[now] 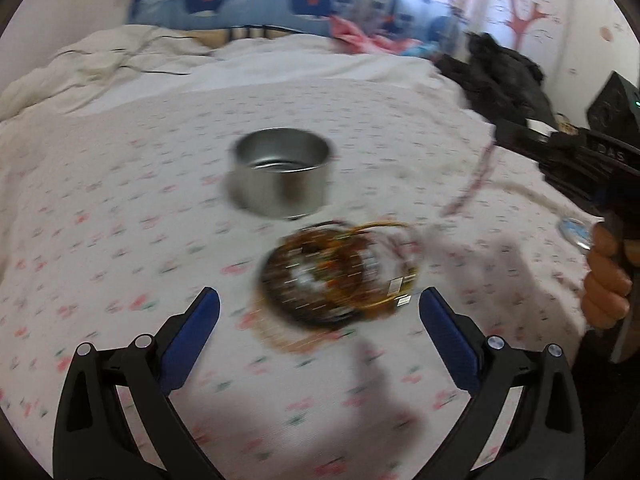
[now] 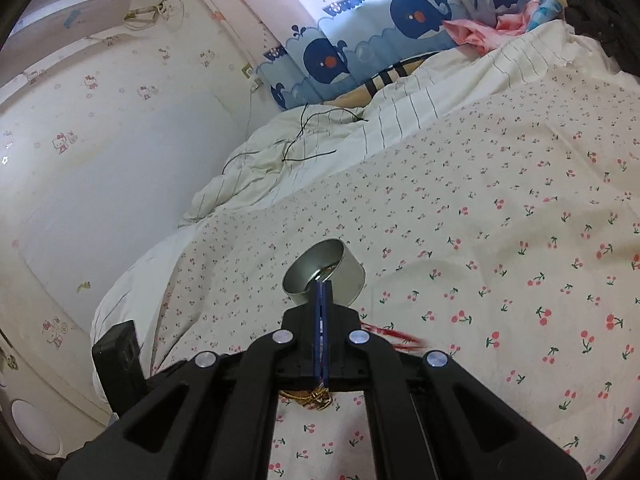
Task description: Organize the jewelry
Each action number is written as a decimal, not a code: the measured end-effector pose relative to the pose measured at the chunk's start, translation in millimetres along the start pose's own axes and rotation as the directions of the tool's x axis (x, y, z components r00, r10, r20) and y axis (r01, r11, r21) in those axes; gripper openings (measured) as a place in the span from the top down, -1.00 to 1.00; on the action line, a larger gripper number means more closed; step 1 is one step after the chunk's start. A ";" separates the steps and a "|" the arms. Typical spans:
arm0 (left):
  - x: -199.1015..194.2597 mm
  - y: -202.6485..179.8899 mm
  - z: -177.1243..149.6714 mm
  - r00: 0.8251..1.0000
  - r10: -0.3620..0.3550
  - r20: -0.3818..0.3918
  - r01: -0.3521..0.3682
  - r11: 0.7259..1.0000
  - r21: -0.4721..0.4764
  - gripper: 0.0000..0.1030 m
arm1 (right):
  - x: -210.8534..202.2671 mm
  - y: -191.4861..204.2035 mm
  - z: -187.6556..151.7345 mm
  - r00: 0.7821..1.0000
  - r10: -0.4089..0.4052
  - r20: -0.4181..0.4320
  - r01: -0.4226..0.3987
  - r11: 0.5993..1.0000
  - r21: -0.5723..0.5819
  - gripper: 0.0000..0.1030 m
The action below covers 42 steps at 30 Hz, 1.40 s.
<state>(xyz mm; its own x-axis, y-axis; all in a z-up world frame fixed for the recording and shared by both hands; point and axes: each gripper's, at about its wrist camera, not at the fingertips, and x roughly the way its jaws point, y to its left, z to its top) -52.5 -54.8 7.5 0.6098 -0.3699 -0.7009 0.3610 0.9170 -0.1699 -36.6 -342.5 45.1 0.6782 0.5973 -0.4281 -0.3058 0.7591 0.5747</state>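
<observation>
A round silver tin (image 1: 282,174) stands open on the cherry-print bedsheet (image 1: 120,208). Just in front of it lies a blurred pile of brown beaded bracelets and gold chains (image 1: 336,276). My left gripper (image 1: 318,312) is open and empty, with its blue pads on either side of the pile's near edge. My right gripper (image 1: 504,130) comes in from the right, shut on a red-and-white cord necklace (image 1: 474,180) that hangs down from it. In the right wrist view the right gripper (image 2: 322,286) is shut, its tips over the tin (image 2: 326,272). The red cord (image 2: 396,338) trails to the right.
A rumpled white duvet (image 1: 100,64) lies at the back left of the bed. Dark clothing (image 1: 496,68) is piled at the back right. A whale-print curtain (image 2: 360,36) hangs behind the bed. A black cable (image 2: 304,136) lies on the duvet.
</observation>
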 end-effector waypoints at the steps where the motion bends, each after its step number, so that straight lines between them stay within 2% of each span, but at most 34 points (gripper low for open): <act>1: 3.1 -4.6 3.4 1.000 -0.023 -0.001 0.023 1.000 0.000 -0.85 | -0.3 -0.7 -0.2 1.000 0.004 0.000 -0.004 1.000 0.005 0.98; 3: 4.4 -11.8 6.6 0.998 -0.059 0.006 0.059 0.998 0.001 -0.83 | -0.6 -1.4 -1.0 1.000 -0.005 0.001 0.005 1.000 0.010 0.98; 5: 9.1 -18.0 9.5 0.997 -0.078 -0.012 0.079 0.997 0.015 -0.71 | -1.5 -2.8 -0.9 1.000 0.008 0.005 -0.008 1.000 0.024 0.98; 7: 14.9 -17.4 8.0 0.995 -0.097 -0.037 0.097 0.995 0.002 -0.42 | -2.3 -3.5 -0.5 1.000 0.015 0.007 -0.015 1.000 0.027 0.97; 8: 18.9 -12.7 8.1 0.991 -0.128 -0.045 0.126 0.991 -0.032 -0.34 | -2.3 -3.5 0.3 1.000 0.019 0.007 -0.019 0.999 0.027 0.97; 10: 26.6 -4.1 9.5 0.986 -0.158 -0.056 0.153 0.984 -0.091 -0.06 | -3.6 -1.5 0.2 1.000 0.027 0.011 -0.028 0.999 0.022 0.97; 12: 31.0 -1.7 10.4 0.988 -0.143 -0.058 0.137 0.985 -0.103 0.08 | -4.1 0.0 0.3 0.999 0.032 0.012 -0.032 0.999 0.016 0.97; 15: 38.2 0.0 10.7 0.989 -0.126 -0.078 0.116 0.986 -0.117 0.50 | -3.2 1.1 0.6 0.999 0.040 0.010 -0.040 0.999 0.014 0.97; 18: 38.7 1.2 10.4 0.991 -0.110 -0.071 0.101 0.986 -0.130 0.57 | -3.9 1.8 0.5 0.999 0.042 0.011 -0.042 0.999 0.011 0.97; 20: 36.7 1.0 8.5 0.994 -0.089 -0.066 0.081 0.989 -0.120 0.72 | -4.0 1.7 0.5 0.999 0.042 0.011 -0.043 0.999 0.012 0.97; 22: 33.2 2.5 7.5 0.996 -0.074 -0.055 0.067 0.991 -0.118 1.00 | -3.8 1.4 0.2 0.999 0.044 0.011 -0.044 0.999 0.013 0.97; 27: 25.6 6.6 9.2 0.998 -0.038 -0.046 0.032 0.992 -0.123 0.98 | -2.8 1.2 0.2 0.999 0.043 0.006 -0.043 0.999 0.017 0.97; 28: 26.9 8.2 10.0 0.998 -0.036 -0.053 0.029 0.992 -0.127 0.86 | -2.5 1.8 0.3 0.999 0.042 0.005 -0.042 0.999 0.016 0.97; 29: 27.9 9.7 10.6 0.998 -0.020 -0.059 0.012 0.991 -0.133 0.73 | -2.4 2.1 0.1 0.999 0.042 0.004 -0.042 0.999 0.014 0.97; 31: 27.5 11.5 11.1 0.999 0.007 -0.050 -0.014 0.990 -0.141 -0.16 | -2.1 2.4 -0.4 0.999 0.040 0.001 -0.040 0.999 0.014 0.97; 32: 26.1 10.5 11.0 0.999 0.015 -0.036 -0.019 0.990 -0.136 -0.21 | -2.0 1.9 -0.7 0.999 0.039 0.000 -0.039 0.999 0.015 0.97; 36: 30.9 7.8 11.4 0.999 0.000 -0.054 -0.006 0.992 -0.123 -0.21 | -1.1 2.6 -2.2 0.999 0.042 -0.005 -0.042 0.999 0.012 0.97; 38: 35.8 9.7 9.6 0.997 -0.028 -0.069 0.019 0.991 -0.134 -0.13 | -0.4 2.3 -1.9 0.999 0.041 -0.007 -0.041 0.999 0.011 0.97; 40: 42.6 11.7 8.8 0.994 -0.056 -0.092 0.042 0.987 -0.152 0.64 | 0.4 1.5 -1.8 0.999 0.041 -0.008 -0.041 0.999 0.014 0.97; 42: 42.6 10.2 8.1 0.994 -0.058 -0.088 0.044 0.988 -0.145 0.76 | 0.5 0.8 -2.0 0.999 0.041 -0.008 -0.041 0.999 0.017 0.97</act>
<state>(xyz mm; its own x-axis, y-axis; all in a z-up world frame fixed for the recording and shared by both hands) -17.2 -62.4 -18.5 0.5234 -0.4075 -0.7484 0.2817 0.9116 -0.2994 -37.8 -341.1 44.0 0.6597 0.6300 -0.4097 -0.3222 0.7296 0.6032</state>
